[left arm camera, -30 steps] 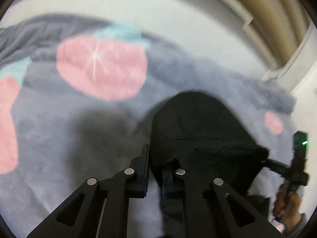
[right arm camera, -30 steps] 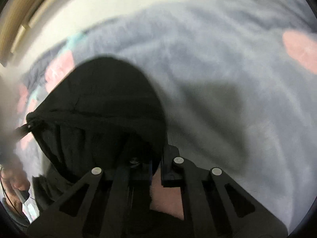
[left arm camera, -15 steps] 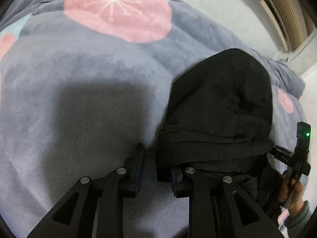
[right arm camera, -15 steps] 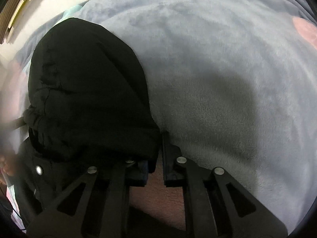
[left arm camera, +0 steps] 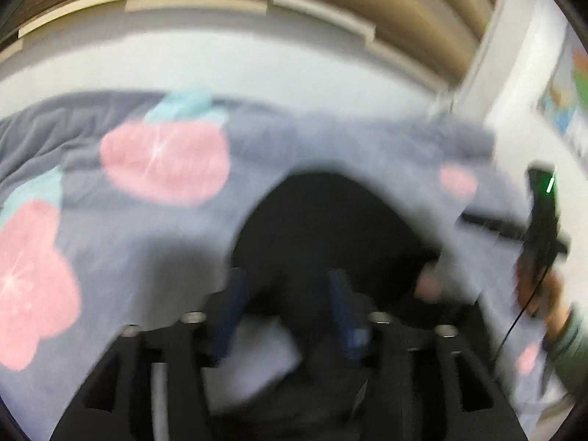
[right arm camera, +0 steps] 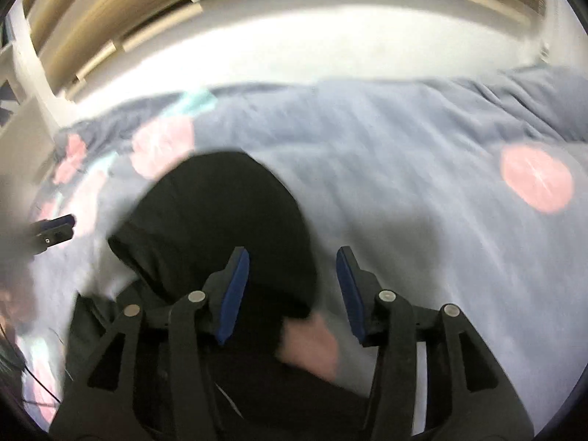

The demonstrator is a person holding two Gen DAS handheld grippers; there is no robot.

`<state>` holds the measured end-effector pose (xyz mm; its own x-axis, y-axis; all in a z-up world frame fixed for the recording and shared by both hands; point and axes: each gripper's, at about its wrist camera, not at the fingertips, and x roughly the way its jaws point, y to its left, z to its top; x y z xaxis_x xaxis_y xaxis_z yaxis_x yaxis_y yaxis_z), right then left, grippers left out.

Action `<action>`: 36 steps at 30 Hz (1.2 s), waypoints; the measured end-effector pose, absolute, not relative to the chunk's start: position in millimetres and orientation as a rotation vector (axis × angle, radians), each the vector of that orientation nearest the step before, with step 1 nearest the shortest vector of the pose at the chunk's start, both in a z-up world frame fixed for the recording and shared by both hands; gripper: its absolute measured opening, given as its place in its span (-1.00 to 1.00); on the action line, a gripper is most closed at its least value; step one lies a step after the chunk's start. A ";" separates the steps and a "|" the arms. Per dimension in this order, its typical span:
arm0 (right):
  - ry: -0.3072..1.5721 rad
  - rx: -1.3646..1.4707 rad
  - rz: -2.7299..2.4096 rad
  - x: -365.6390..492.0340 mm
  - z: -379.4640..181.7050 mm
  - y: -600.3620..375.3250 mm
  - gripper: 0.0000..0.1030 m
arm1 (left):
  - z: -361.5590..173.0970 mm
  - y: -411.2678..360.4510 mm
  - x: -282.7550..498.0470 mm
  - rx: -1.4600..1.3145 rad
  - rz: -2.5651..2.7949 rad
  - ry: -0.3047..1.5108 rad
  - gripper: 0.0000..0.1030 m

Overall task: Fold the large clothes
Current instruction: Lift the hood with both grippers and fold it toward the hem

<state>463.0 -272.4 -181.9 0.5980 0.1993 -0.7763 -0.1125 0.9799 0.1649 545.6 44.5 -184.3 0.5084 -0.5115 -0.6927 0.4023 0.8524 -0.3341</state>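
A black hooded garment lies on a grey blanket with pink circles; its rounded hood points away from me. It also shows in the right wrist view. My left gripper is open, its blue-padded fingers spread over the garment's near part, holding nothing. My right gripper is open too, its fingers spread over the garment's right edge, empty. The right gripper also shows at the right of the left wrist view. Both views are blurred.
The grey blanket covers the bed in both views. A white wall and wooden slats lie behind the bed. A person's hand holds the right gripper's handle.
Both grippers were shut on the black garment's edge and have opened and let it go. Both have lifted and tilted up, so the wall comes into view.
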 end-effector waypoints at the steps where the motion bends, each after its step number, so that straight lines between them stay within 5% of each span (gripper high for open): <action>1: 0.910 0.093 0.176 476.4 -184.4 -267.4 -0.07 | -184.6 36.4 556.6 -0.163 -0.561 0.868 0.17; 11: 1.165 0.050 0.178 548.0 -307.4 -215.0 -0.19 | -323.1 -3.9 611.7 -0.138 -0.416 1.111 0.18; 23: 1.044 0.086 0.256 483.8 -248.0 -227.5 -0.14 | -249.3 5.1 567.3 -0.142 -0.532 0.984 0.17; 29: 1.194 0.062 0.225 489.6 -304.1 -229.3 -0.16 | -304.0 -9.3 573.6 -0.061 -0.482 1.140 0.19; 36: 1.164 0.068 0.276 486.5 -285.7 -237.6 -0.14 | -269.3 -2.4 569.8 -0.085 -0.520 1.075 0.20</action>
<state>486.5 -237.6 -285.7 0.3662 0.2500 -0.8963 -0.1794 0.9641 0.1956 569.8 -2.4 -269.3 0.3684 -0.4448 -0.8163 0.3641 0.8770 -0.3136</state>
